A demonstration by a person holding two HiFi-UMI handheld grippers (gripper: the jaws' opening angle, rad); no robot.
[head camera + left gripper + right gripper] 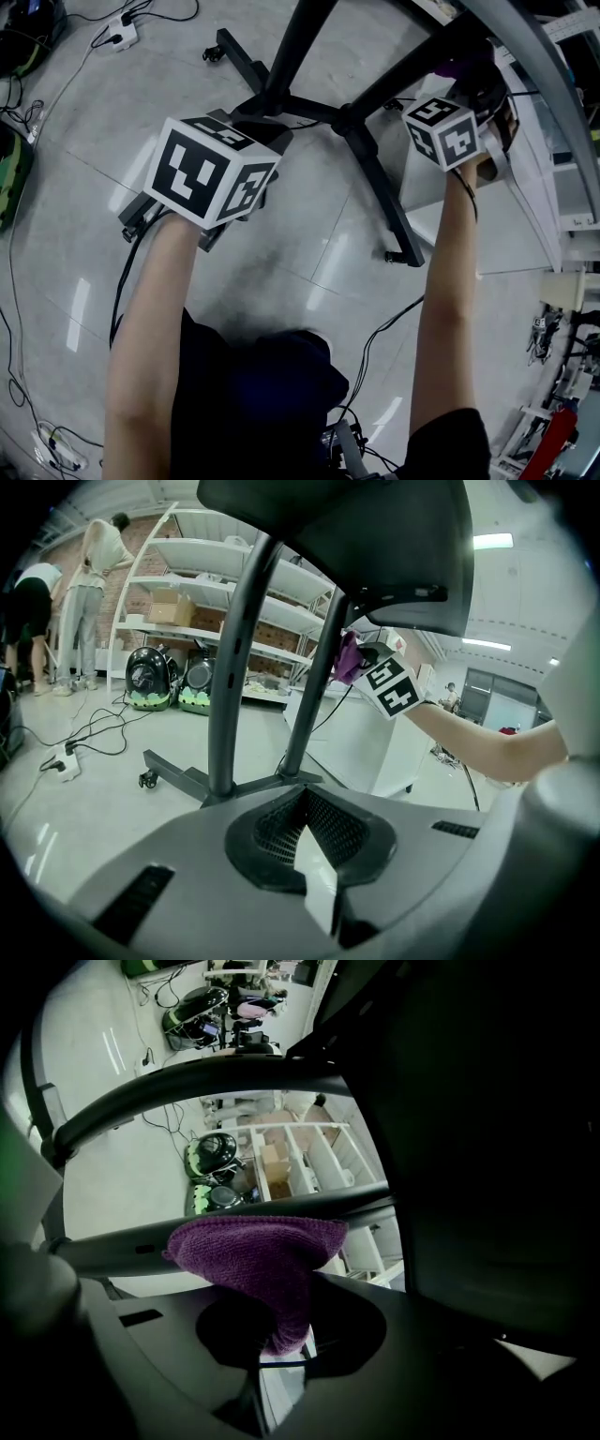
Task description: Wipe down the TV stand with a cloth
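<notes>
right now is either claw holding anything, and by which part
The right claw is shut on the purple cloth, pinching its narrow bunched end; the wider end fans out beyond the jaws. The left claw is open and holds nothing.

A lab or workshop hall rather than a home. The floor is pale, glossy tile, with loose cables and a power strip lying across it. Tall white metal shelving stands against a brick wall and carries a cardboard box and other stock. Two black-and-green machines are parked on the floor at its foot. Two people stand working at the far side. Flat light panels sit in the ceiling, and a plain white cabinet stands mid-room
</notes>
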